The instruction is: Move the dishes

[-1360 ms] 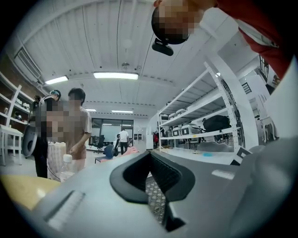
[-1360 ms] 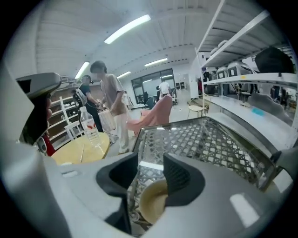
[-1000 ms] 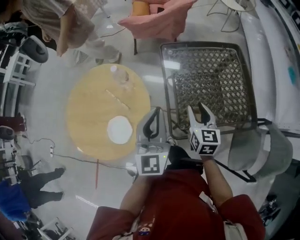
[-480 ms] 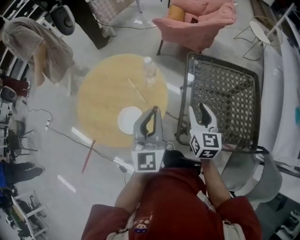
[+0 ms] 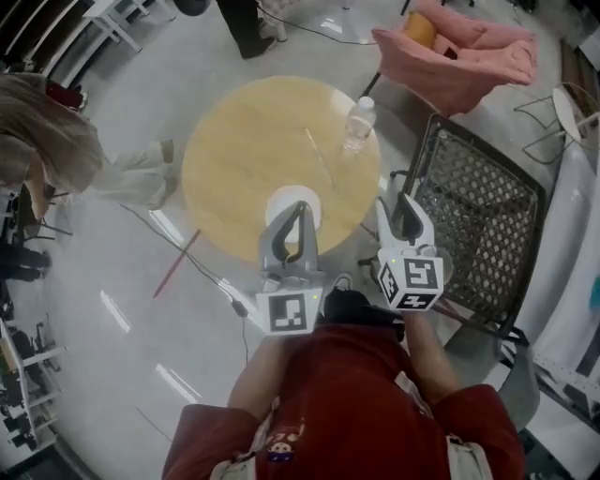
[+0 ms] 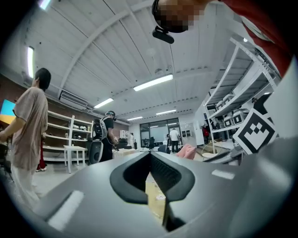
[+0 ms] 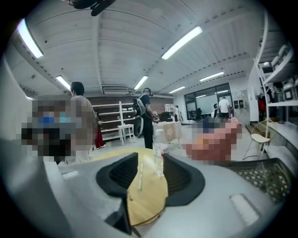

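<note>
A white plate (image 5: 292,204) lies on the near side of a round wooden table (image 5: 234,159), partly hidden behind my left gripper (image 5: 298,210). That gripper is shut and empty, its tips just short of the plate. My right gripper (image 5: 399,208) is held beside it, over the gap between table and chair, open with nothing between its fingers. A clear water bottle (image 5: 357,122) stands at the table's far right, with a thin stick (image 5: 319,157) lying near it. The right gripper view shows the table (image 7: 146,197), the bottle (image 7: 159,153) and the stick (image 7: 140,176) between the open jaws.
A metal mesh chair (image 5: 483,216) stands right of the table, and a pink armchair (image 5: 469,52) behind it. One person (image 5: 47,155) stands at the left, another (image 5: 239,19) at the top. A red stick (image 5: 176,264) and cables lie on the floor.
Both grippers have moved toward the table, which was off to the left. The plate now lies just beyond the left gripper's tips. Neither gripper's jaws have changed.
</note>
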Motion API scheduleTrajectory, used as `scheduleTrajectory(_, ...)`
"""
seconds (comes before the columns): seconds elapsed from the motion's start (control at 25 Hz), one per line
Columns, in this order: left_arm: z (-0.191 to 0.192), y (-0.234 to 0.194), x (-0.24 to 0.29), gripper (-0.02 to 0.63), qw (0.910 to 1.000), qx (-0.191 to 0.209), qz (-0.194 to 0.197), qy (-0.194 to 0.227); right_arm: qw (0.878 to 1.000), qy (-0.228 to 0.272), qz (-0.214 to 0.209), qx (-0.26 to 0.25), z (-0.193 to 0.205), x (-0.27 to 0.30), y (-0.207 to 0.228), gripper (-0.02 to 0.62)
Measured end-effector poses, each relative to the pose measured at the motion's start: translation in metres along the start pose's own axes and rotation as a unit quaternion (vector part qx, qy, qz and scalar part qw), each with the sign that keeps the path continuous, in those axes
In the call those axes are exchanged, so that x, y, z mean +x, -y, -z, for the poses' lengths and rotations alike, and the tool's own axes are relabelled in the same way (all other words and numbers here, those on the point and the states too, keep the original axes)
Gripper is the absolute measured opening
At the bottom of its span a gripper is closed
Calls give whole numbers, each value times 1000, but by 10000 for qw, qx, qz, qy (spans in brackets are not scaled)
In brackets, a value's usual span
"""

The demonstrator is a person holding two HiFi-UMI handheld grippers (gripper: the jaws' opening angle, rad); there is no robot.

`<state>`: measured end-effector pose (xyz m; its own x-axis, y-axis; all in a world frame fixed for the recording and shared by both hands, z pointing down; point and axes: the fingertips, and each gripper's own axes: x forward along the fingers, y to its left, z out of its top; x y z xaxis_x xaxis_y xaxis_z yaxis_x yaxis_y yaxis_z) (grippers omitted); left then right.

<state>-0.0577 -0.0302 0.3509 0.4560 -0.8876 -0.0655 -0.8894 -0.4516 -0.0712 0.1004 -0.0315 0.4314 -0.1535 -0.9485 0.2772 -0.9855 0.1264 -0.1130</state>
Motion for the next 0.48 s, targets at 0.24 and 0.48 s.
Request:
scheduleTrajectory(0.24,10,-44,-16,8,9985,84,-506,-169,9987,-158,-459,-129,6,26,-41,155)
scheduleTrajectory(0.48,21,-79,-29,8,9958,76,-841,-351,9960,-334,-795,-237,13,46,-77,155)
